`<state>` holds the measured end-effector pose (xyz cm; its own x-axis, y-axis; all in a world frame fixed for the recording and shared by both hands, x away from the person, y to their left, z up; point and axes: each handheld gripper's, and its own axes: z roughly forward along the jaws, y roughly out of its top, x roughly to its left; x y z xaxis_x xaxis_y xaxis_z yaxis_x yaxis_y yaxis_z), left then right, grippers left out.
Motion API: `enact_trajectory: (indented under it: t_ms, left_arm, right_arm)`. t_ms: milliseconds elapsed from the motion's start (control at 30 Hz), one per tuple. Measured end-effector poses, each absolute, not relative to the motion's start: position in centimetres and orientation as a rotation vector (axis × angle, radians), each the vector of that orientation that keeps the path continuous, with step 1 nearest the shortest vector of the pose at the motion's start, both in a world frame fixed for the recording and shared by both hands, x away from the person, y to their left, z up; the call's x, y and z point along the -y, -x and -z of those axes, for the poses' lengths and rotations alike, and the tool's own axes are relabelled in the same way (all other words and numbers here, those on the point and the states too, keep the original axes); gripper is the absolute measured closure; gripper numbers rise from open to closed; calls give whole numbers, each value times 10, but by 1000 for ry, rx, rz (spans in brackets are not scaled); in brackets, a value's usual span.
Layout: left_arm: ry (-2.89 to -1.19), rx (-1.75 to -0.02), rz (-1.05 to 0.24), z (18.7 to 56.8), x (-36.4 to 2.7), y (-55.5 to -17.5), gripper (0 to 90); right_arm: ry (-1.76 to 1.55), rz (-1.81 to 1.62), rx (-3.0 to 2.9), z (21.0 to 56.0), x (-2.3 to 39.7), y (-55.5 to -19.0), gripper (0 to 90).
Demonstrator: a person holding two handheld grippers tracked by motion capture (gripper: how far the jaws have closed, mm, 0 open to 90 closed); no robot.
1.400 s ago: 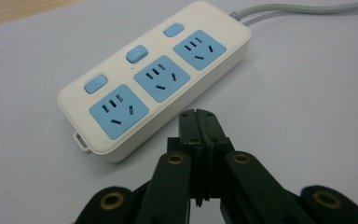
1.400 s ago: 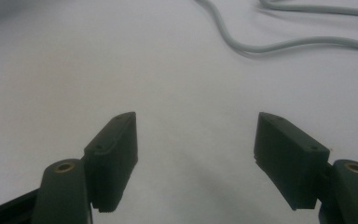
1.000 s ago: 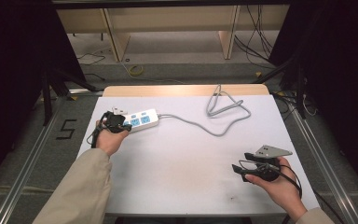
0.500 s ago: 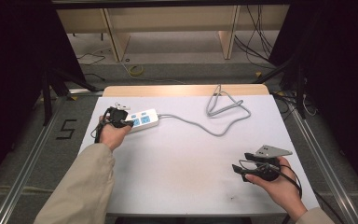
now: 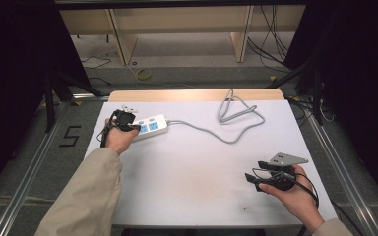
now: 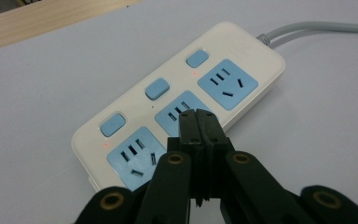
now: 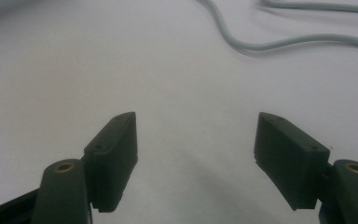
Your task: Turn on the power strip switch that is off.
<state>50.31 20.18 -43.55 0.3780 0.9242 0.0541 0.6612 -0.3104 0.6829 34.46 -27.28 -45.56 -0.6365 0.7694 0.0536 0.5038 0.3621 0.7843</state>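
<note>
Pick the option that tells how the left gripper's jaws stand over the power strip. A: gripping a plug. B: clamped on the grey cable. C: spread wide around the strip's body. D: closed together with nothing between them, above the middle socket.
D: in the left gripper view the left gripper has its jaws pressed together, empty, over the middle blue socket of the power strip.
</note>
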Motion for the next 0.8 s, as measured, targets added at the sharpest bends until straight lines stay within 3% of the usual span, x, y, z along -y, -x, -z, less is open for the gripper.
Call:
enact_trajectory:
  t_ms: [800]
  left_arm:
    - [-2070,-1387,-580,433,-203,-518,898]
  right_arm:
    - [-1117,-1154,-2311,456,273,-345,312]
